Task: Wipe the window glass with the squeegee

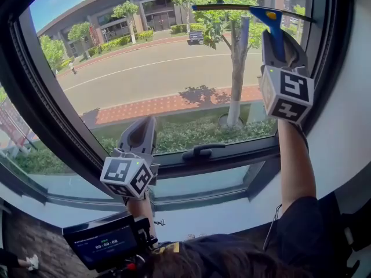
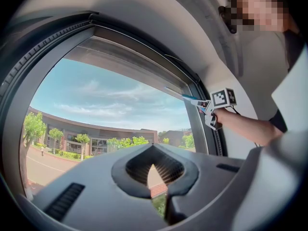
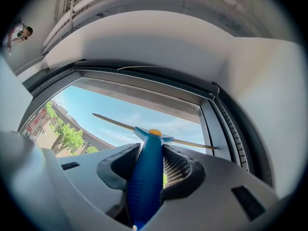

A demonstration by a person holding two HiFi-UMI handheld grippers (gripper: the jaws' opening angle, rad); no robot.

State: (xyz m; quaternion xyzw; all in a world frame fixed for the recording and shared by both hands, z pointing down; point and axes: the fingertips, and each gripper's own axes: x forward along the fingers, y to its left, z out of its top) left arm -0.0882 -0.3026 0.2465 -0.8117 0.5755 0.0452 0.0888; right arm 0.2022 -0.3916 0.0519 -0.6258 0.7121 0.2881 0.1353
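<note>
One blue squeegee [image 3: 144,186], its handle being clamped by the right gripper [image 3: 150,154].
Its blade is lying beyond the jaws, high on the window glass [image 1: 145,68]; the left gripper [image 1: 141,135] is hanging lower, jaws together, empty.

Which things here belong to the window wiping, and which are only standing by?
In the job:
squeegee, its blue handle clamped in the right gripper
window glass, with the blade near its top right corner

Not in the job:
left gripper, shut on nothing, low by the frame
window handle
small screen below the sill
</note>
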